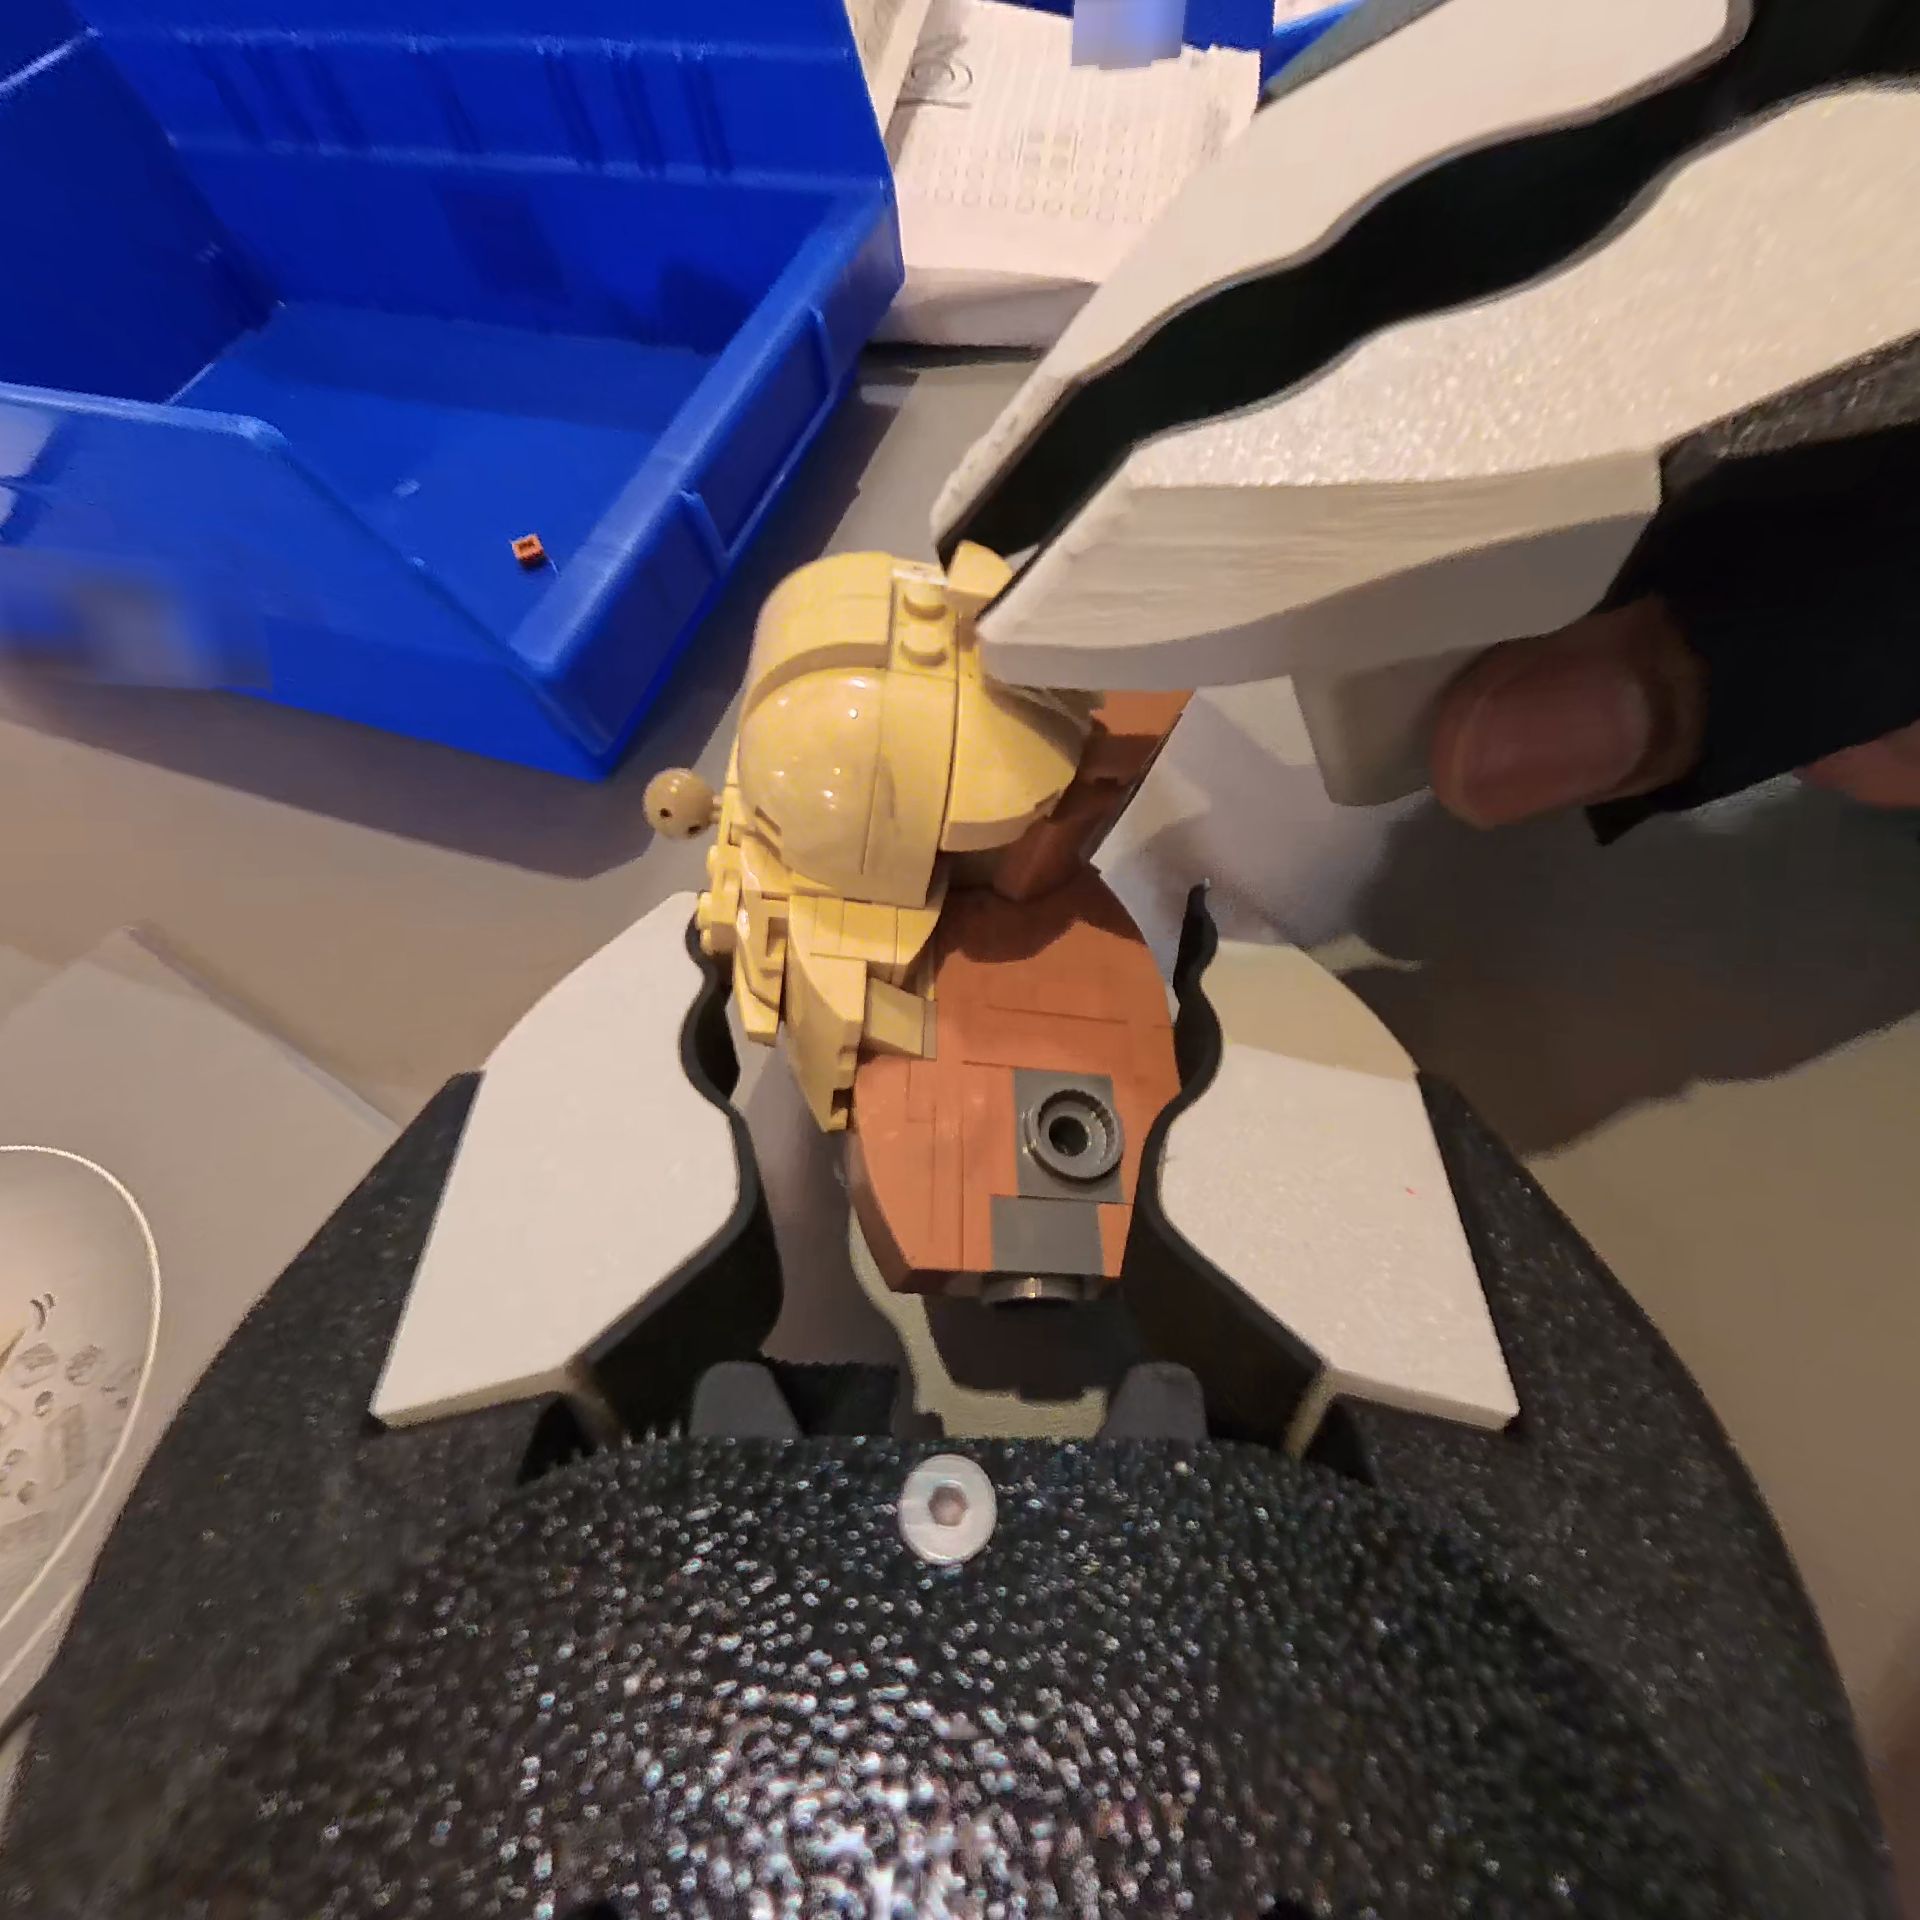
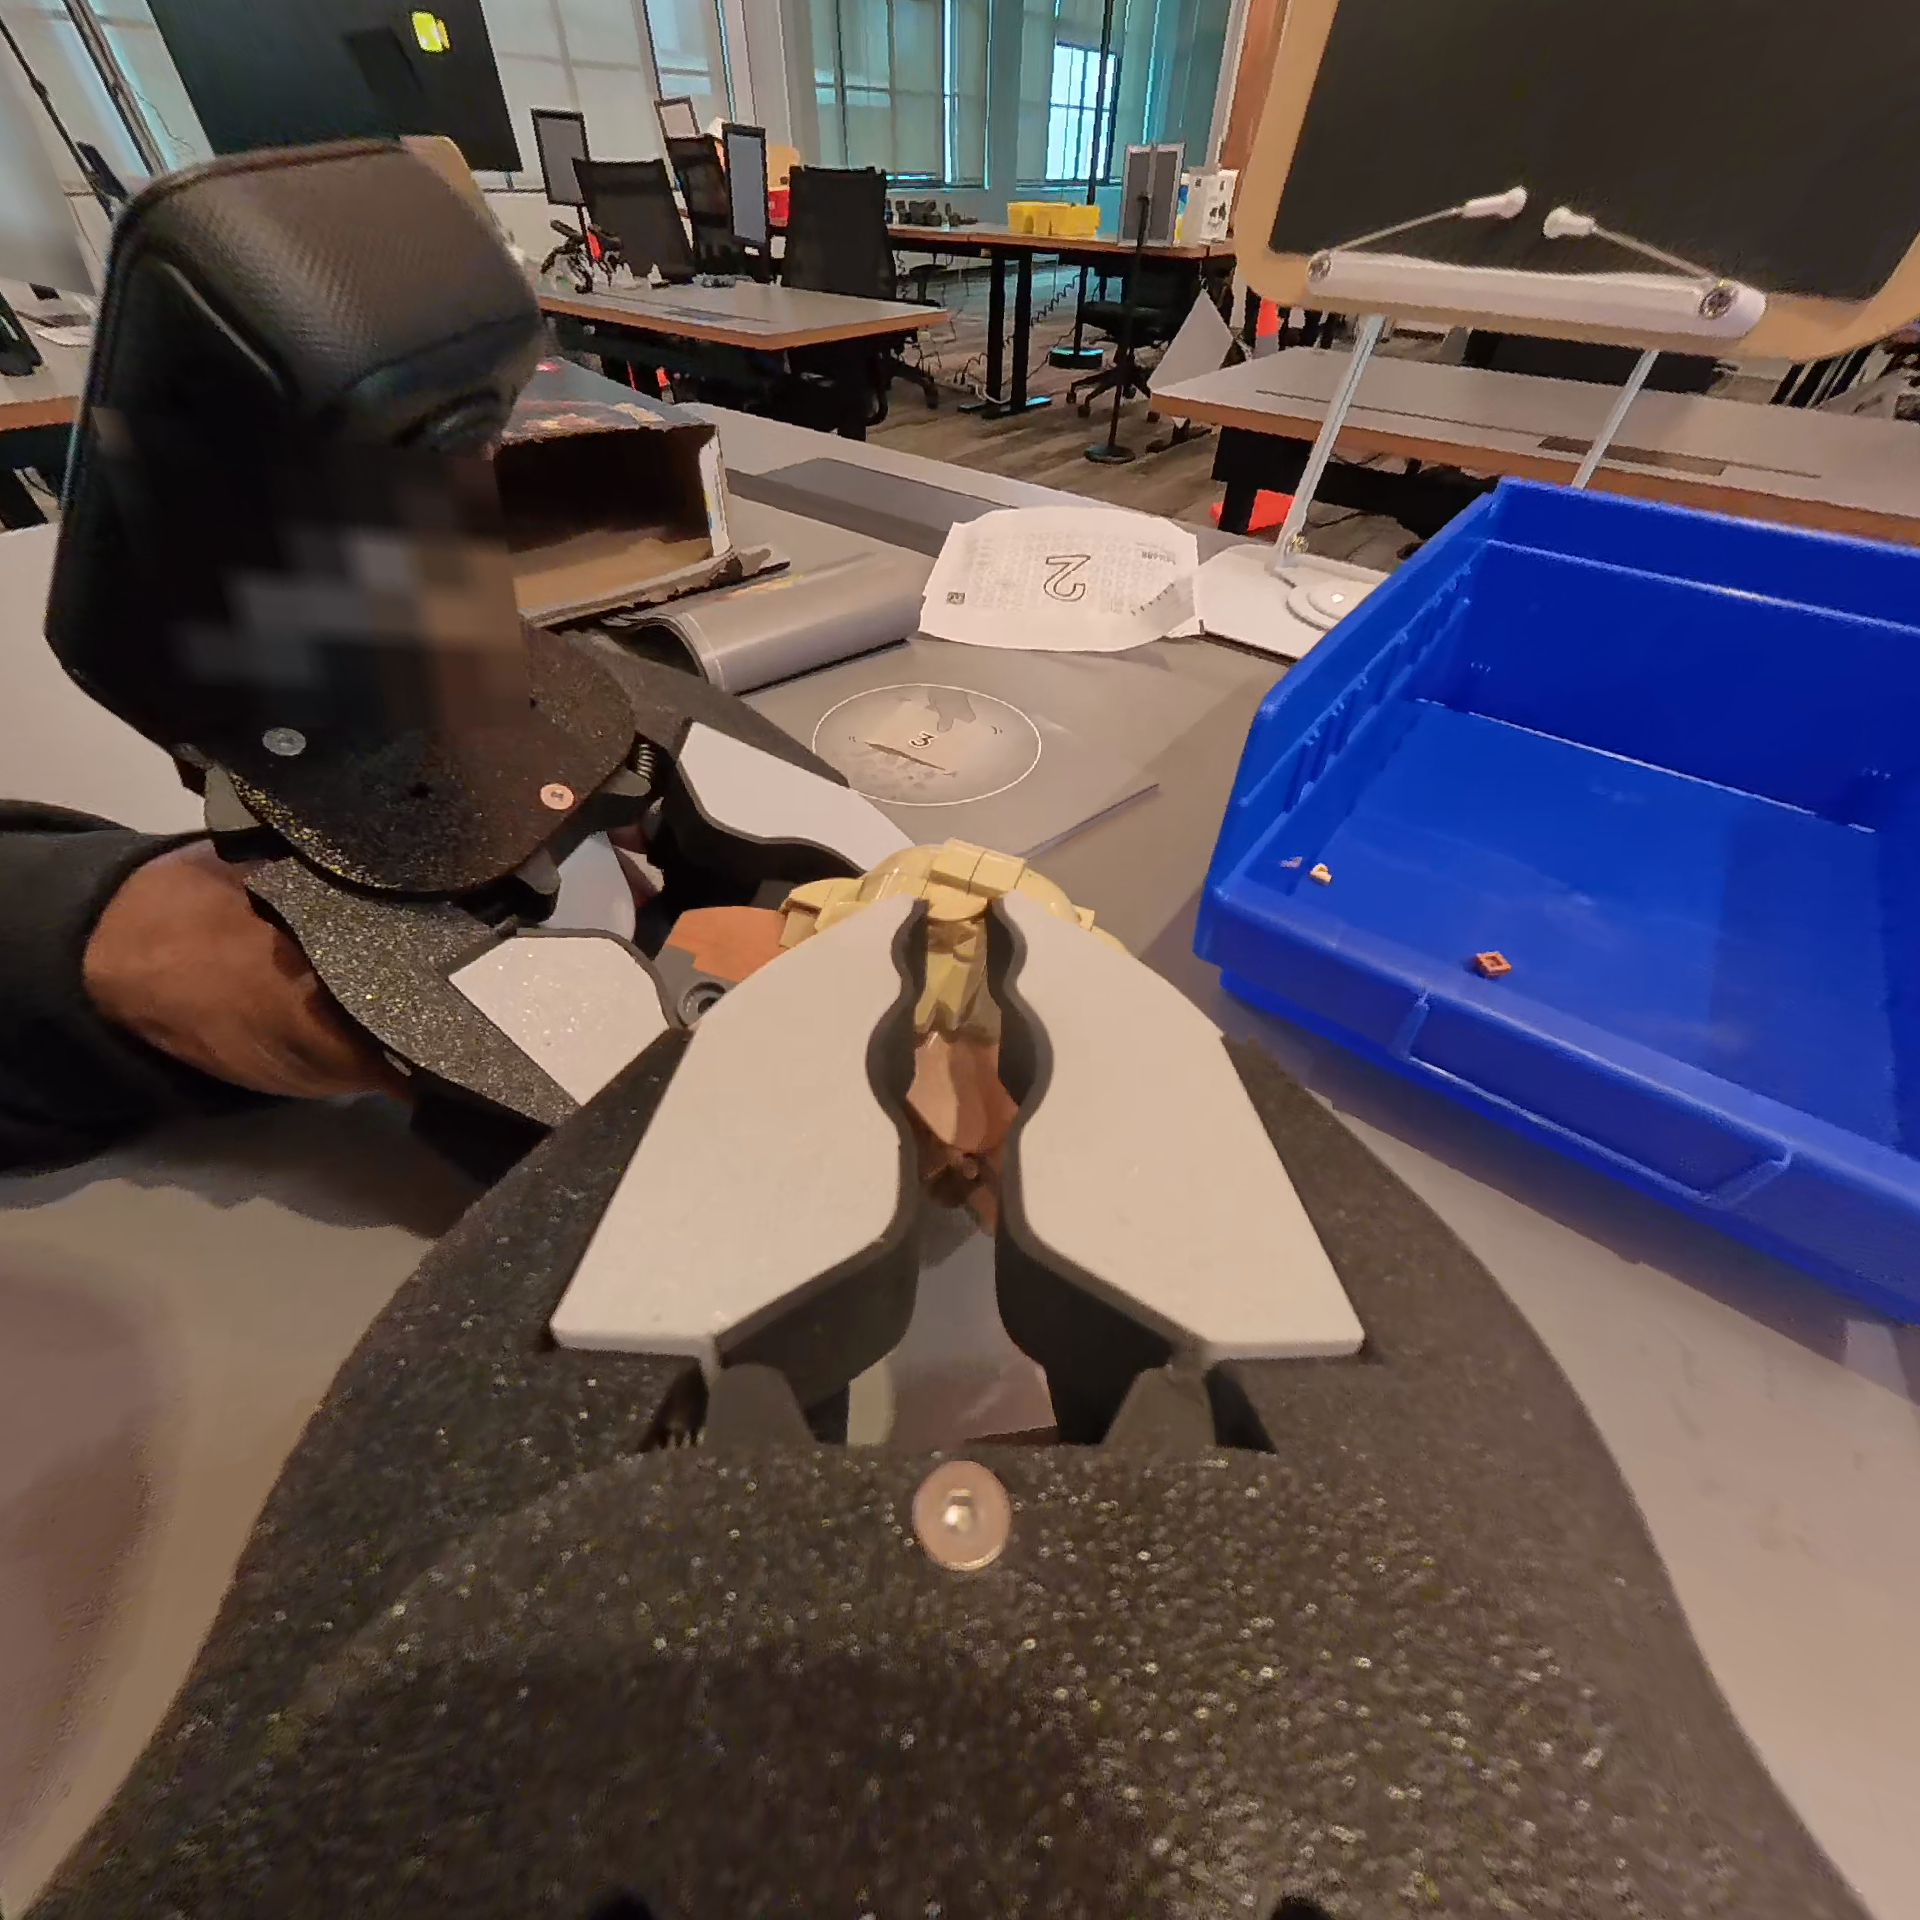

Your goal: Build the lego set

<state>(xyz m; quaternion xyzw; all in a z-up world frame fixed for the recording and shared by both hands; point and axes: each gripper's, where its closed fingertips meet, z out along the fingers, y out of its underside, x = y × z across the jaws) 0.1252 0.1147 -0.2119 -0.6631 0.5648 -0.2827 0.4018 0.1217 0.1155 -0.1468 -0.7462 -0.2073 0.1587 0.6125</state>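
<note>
A brick-built model (image 1: 852, 769), tan on one side and brown (image 1: 1029, 1039) on the other, sits between the fingers of my left gripper (image 1: 945, 914). Both pads press on its sides and hold it above the grey table. My right gripper (image 1: 971, 566) comes in from the upper right, and its fingertips are pinched on a small tan piece at the model's top. In the right wrist view my right gripper (image 2: 958, 909) is closed on that tan part of the model (image 2: 966, 868). My left gripper (image 2: 644, 935) holds the brown side from the left.
A blue plastic bin (image 1: 416, 436) stands just beyond the model, on the right in the right wrist view (image 2: 1610, 831), with a tiny orange brick (image 2: 1492, 964) inside. Behind are a grey booklet (image 2: 925, 743), a printed white bag (image 2: 1060, 582), an open cardboard box (image 2: 613, 509) and a lamp base (image 2: 1320, 597). Left tips to right tips: about 6 cm.
</note>
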